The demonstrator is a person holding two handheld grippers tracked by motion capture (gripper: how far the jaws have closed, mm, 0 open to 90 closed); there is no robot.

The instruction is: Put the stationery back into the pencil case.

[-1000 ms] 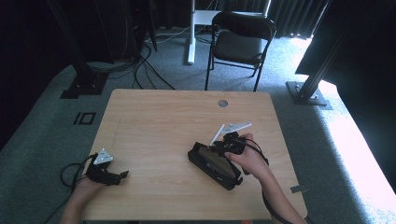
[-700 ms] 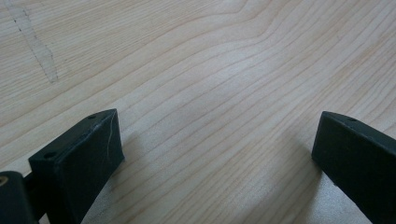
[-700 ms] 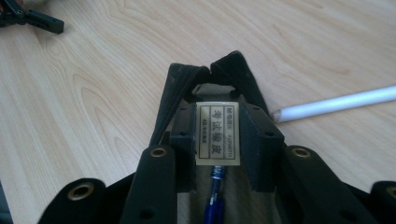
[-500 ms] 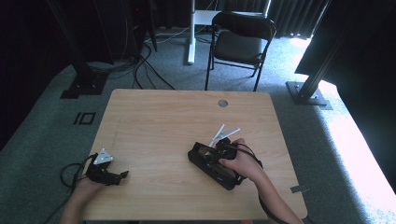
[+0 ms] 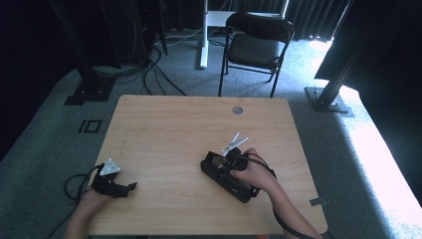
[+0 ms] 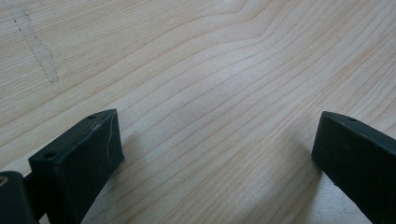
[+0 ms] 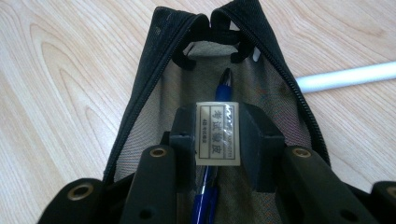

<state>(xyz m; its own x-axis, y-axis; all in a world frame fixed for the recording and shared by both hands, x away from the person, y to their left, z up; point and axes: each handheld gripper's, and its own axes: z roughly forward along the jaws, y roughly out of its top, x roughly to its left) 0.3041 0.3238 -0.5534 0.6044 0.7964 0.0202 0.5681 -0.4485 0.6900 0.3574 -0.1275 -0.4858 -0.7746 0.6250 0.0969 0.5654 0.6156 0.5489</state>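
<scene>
1. Black fabric pencil case [image 7: 154, 79], unzipped, lies on the right half of the light wooden table [image 5: 174, 129], near its front edge; a blue pen [image 7: 219, 130] rests inside on the mesh lining.
2. A small white eraser [image 7: 217, 134] in a clear wrapper is pinched between the jaws of the right gripper [image 7: 217, 135], which hangs in the mouth of the case, directly above the pen.
3. The eraser's label carries dark Chinese characters and a line of smaller print; the writing is too blurred to read with certainty.
4. Just beyond the case, two white pens [image 5: 234, 144] lie crossed on the table, touching or nearly touching its far end.
5. Seen from the high view, the person's right hand [image 5: 251, 172] rests over the case with the gripper's cable trailing back along the forearm.
6. The left gripper [image 5: 113, 181] sits on the table near the front left corner, well apart from the case, its jaws spread wide with bare wood between them.
7. Risk: nothing steadies the case, so pushing the eraser in could slide the soft case or fold its opening shut.
8. Risk: releasing too high could bounce the eraser off the pen and out over the zip edge.
</scene>
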